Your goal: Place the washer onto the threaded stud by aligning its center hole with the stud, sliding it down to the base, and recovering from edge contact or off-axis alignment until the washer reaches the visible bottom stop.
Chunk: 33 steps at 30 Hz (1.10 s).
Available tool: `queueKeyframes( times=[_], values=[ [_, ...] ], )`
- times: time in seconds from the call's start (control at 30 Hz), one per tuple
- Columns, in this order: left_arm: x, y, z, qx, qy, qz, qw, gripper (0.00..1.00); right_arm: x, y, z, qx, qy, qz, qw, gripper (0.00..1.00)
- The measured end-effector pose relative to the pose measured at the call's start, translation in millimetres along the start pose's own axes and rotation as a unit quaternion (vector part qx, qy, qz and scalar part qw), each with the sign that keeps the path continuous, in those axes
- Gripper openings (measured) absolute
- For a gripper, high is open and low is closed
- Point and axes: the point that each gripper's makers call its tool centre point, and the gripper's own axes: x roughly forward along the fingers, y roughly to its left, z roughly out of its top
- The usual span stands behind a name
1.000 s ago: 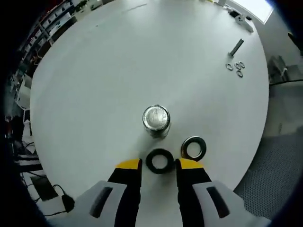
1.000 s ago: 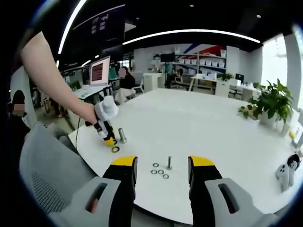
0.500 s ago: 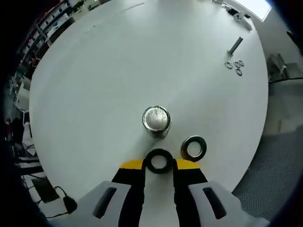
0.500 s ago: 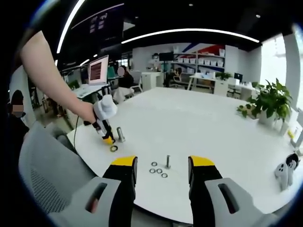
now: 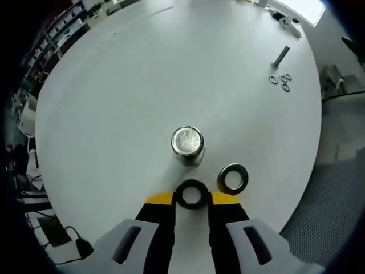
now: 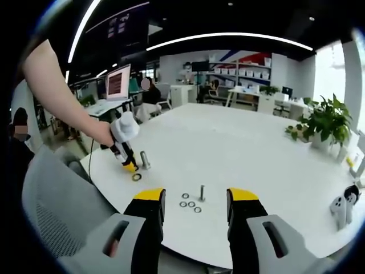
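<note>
Jaws of the left gripper (image 5: 191, 197) were drawn in against a black washer (image 5: 191, 194), their yellow tips pressing its rim from both sides as it lay flat on the white table (image 5: 125, 85). At twelve o'clock from that washer stood the threaded stud (image 5: 187, 144), seen end-on, close by but apart. A second washer (image 5: 232, 178) lay at two o'clock from the gripped one, just beside it. Far off at one o'clock sat a small bolt (image 5: 280, 56) with small washers (image 5: 280, 80). In the right gripper view, the right gripper (image 6: 196, 204) hung wide open above the table edge, holding nothing, the small bolt (image 6: 202, 192) at twelve o'clock between its tips, and the left gripper (image 6: 124, 151) at ten o'clock, held by a hand (image 6: 103, 133).
</note>
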Motion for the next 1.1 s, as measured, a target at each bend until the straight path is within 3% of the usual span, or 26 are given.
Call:
queueKeyframes(
  times=[0.57, 0.97, 1.1],
  values=[
    [-27, 11.3, -4.3, 0.032, -0.022, 0.019, 0.9991, 0.19, 0, 1, 0.2, -0.001, 0.0, 0.002, 1.0, 0.45],
    [-62, 12.7, 15.4, 0.082, -0.062, 0.026, 0.9944, 0.19, 0, 1, 0.6, 0.0, -0.002, 0.002, 1.0, 0.45],
    [-63, 13.7, 21.5, 0.093, -0.071, 0.028, 0.9927, 0.19, 0, 0, 0.8, 0.0, -0.002, 0.002, 1.0, 0.45]
  ],
)
